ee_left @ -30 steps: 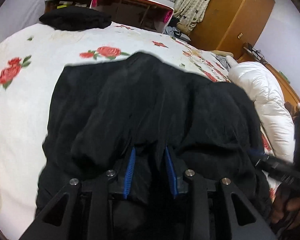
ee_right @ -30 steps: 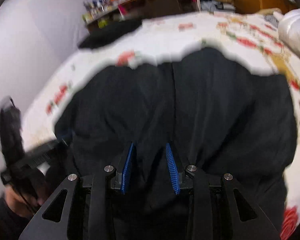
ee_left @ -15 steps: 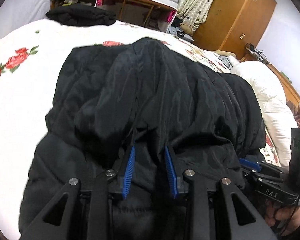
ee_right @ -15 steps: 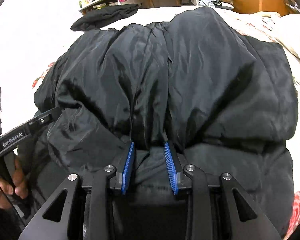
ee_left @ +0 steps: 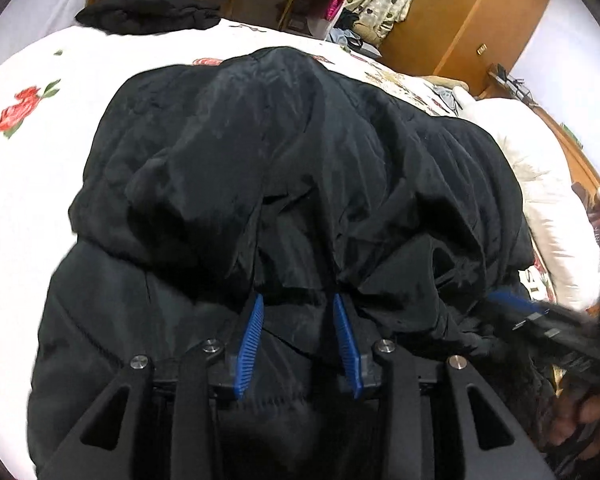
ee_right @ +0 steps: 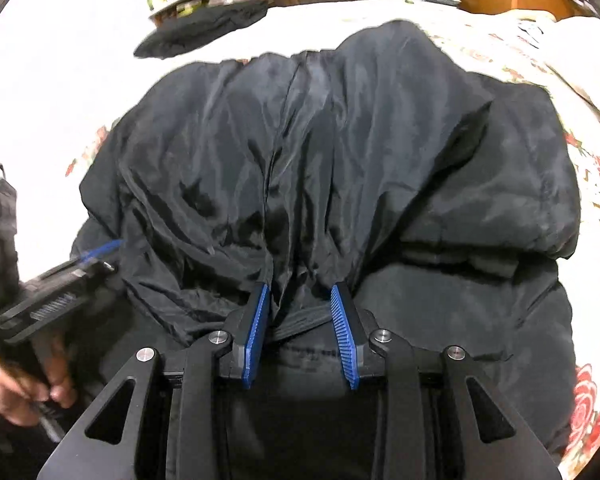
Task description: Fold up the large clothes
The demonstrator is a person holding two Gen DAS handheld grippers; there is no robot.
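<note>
- Left wrist view is filled at its largest by a bed under a white sheet printed with red roses, on which the work is done.
- A large black padded jacket is spread across the middle of that sheet, and its far part has been brought back over the near part, so one fold is judged made.
- The doubled layer is bunched and wrinkled and has not yet been laid flat; smoothing and further folds are judged to be left.
- A second dark garment is seen at the far edge of the bed, apparently already dealt with.
- The left gripper is opening, with a gather of jacket cloth lying between its blue pads.
- The right gripper is closed on a similar gather of the same folded edge.
</note>
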